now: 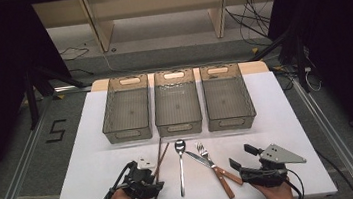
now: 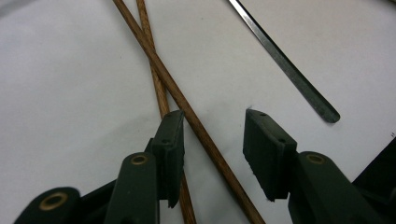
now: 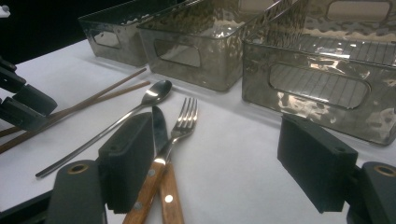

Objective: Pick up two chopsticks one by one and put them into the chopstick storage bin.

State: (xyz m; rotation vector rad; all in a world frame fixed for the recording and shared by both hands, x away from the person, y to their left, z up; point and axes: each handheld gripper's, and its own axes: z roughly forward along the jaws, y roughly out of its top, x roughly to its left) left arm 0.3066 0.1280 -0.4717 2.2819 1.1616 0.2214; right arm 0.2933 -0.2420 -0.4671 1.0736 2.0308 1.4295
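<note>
The left gripper has its jaws apart around the two crossed chopsticks, which run slanting between them, not yet squeezed.

Black tongs — brass-ringed screw holes, trailing cables; right tongs carry a grey three-cornered plate.

My left claw covers lower stretch of chopsticks in high view, near tabletop's front edge. Left gripper view: both chopstick ends cut off by top and bottom edges; spoon handle cut at top edge, bowl out of frame. Whether my pads touch sticks: cannot tell. Right gripper view: my jaw hides part of knife blade and fork handle; wooden handles cut by bottom edge; rightmost bin cut at right edge.
</note>
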